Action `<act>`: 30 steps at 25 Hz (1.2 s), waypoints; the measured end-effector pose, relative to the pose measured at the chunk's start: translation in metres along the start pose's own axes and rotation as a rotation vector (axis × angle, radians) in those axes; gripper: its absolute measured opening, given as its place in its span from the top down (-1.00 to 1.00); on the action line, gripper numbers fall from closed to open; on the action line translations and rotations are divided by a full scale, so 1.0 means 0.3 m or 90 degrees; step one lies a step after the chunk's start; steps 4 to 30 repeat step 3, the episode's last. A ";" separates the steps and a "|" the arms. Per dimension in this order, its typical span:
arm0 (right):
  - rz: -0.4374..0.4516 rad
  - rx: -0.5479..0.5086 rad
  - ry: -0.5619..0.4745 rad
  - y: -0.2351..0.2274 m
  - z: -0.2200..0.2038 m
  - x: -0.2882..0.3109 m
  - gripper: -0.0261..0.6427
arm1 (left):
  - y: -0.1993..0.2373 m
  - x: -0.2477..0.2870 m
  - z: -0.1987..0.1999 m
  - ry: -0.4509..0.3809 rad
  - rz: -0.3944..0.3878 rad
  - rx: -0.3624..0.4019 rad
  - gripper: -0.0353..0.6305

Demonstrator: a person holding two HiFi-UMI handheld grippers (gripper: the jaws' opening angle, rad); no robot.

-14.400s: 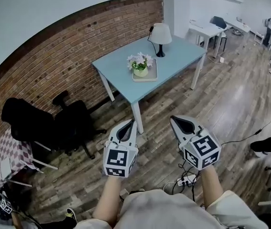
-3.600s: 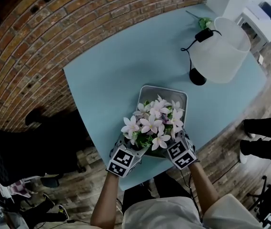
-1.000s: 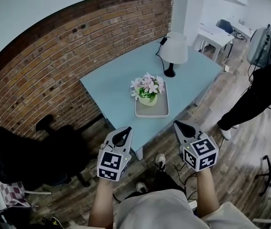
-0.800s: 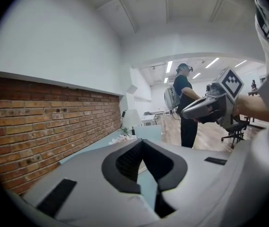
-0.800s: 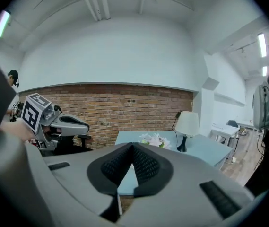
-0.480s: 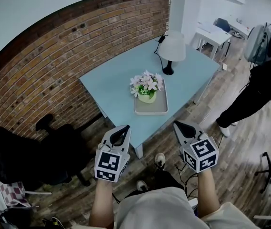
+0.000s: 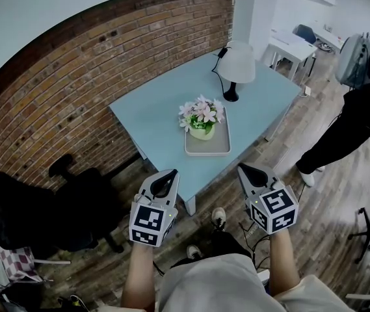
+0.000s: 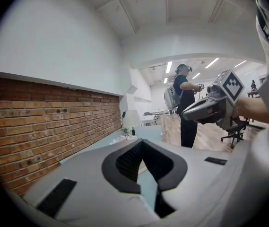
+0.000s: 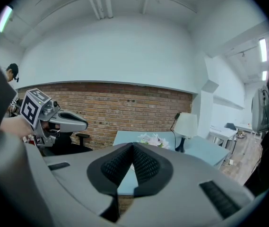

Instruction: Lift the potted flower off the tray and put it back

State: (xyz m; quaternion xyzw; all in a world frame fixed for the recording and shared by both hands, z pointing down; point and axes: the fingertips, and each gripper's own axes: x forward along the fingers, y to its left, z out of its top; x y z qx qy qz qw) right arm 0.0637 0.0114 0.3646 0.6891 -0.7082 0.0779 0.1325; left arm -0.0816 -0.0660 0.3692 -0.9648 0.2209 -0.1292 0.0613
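Note:
The potted flower [image 7: 201,118], pink-white blooms in a pale green pot, stands at the far end of the grey tray [image 7: 208,147] on the light blue table [image 7: 152,112]. Both grippers hang over the floor, well short of the table's near edge. My left gripper [image 7: 170,173] is shut with nothing in it, and so is my right gripper [image 7: 245,169]. In the left gripper view the jaws [image 8: 142,143] meet, and the flower [image 8: 123,137] is small and far off. The right gripper view shows its jaws [image 9: 133,148] closed, with the flower [image 9: 151,139] beyond them.
A white-shaded lamp [image 7: 237,67] stands on the table behind the tray. Black office chairs [image 7: 67,200] sit at the left by the brick wall [image 7: 74,77]. A person with a backpack [image 7: 357,103] stands at the right on the wooden floor. White desks [image 7: 289,41] lie farther back.
Both grippers stay where they were, shut. The person at the right has shifted slightly; the flower and tray have not moved.

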 end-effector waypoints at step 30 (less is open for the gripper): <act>-0.005 0.002 -0.002 -0.005 0.002 0.007 0.87 | 0.008 0.003 -0.004 0.002 0.002 -0.003 0.81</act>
